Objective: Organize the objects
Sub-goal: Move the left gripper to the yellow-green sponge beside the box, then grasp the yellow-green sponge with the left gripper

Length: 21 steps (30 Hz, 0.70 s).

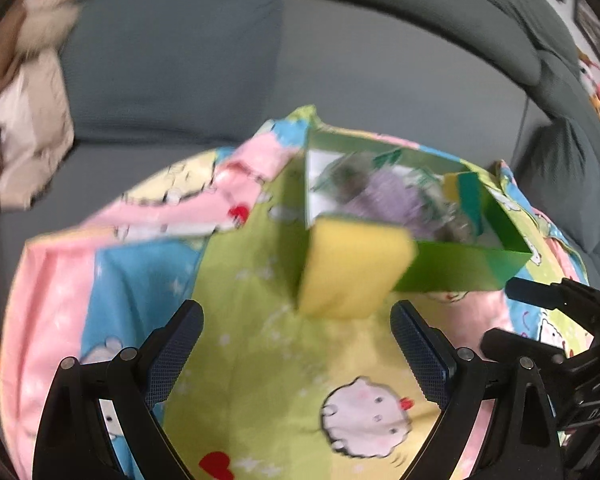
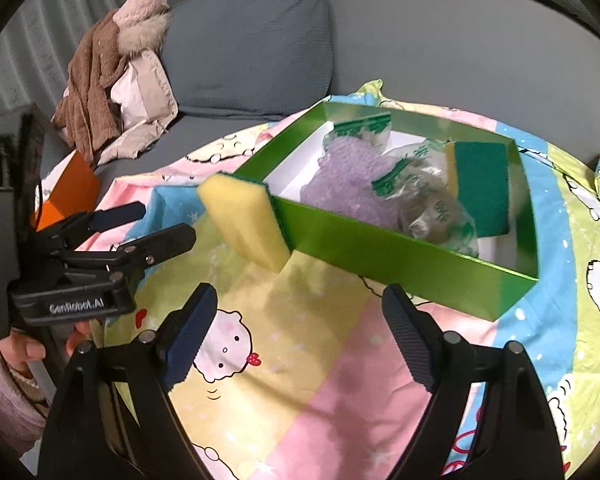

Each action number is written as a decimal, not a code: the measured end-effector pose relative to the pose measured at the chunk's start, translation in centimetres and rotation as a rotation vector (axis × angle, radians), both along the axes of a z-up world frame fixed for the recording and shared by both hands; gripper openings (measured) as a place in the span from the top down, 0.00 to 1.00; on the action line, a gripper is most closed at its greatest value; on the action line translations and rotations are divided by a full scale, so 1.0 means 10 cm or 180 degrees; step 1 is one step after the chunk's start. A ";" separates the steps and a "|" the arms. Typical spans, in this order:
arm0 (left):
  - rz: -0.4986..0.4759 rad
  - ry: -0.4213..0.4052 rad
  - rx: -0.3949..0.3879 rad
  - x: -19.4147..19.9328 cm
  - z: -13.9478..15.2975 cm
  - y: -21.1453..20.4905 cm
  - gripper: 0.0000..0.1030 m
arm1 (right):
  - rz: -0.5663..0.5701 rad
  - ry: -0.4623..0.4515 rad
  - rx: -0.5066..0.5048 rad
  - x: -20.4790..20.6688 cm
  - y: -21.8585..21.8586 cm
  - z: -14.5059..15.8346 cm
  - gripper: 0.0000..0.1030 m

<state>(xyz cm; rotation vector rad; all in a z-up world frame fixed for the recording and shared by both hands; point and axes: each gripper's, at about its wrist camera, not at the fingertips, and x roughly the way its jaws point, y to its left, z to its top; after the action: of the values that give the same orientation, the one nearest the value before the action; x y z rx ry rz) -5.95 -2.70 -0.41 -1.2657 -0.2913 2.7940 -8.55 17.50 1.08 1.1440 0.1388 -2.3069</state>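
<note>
A green box (image 1: pixel 452 268) (image 2: pixel 384 256) sits on a cartoon-print cloth (image 1: pixel 260 360) (image 2: pixel 300 380). Inside lie a purple scrubber (image 2: pixel 348 168), plastic-wrapped packs (image 2: pixel 428 204) and a green-and-yellow sponge (image 2: pixel 480 184). A yellow sponge (image 1: pixel 352 268) (image 2: pixel 244 220) leans against the box's near left corner, outside it, blurred in the left wrist view. My left gripper (image 1: pixel 296 344) is open just behind this sponge, holding nothing; it also shows in the right wrist view (image 2: pixel 156 224). My right gripper (image 2: pixel 300 332) is open and empty before the box's front wall.
The cloth lies on a grey sofa (image 2: pixel 252 40). A pile of brown and beige clothes (image 2: pixel 112 80) lies at the sofa's left. An orange box (image 2: pixel 68 192) stands at the cloth's left edge. The right gripper shows at the right of the left wrist view (image 1: pixel 540 312).
</note>
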 end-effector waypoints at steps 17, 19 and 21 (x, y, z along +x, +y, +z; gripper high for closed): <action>-0.0226 0.0082 0.0802 -0.12 -0.26 -0.23 0.08 | 0.0301 -0.0028 0.0053 -0.21 -0.37 -0.40 0.23; -0.0324 0.0125 0.0824 -0.16 -0.25 -0.20 0.08 | 0.0310 -0.0016 0.0047 -0.25 -0.41 -0.43 0.26; -0.0378 0.0143 0.0819 -0.19 -0.25 -0.18 0.08 | 0.0314 -0.0038 0.0020 -0.30 -0.45 -0.48 0.30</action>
<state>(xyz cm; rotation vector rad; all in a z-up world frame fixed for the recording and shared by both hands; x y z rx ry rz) -7.90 -4.51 -2.94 -1.1216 -0.5346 2.5807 -11.51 13.00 -3.69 1.1285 0.1937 -2.2143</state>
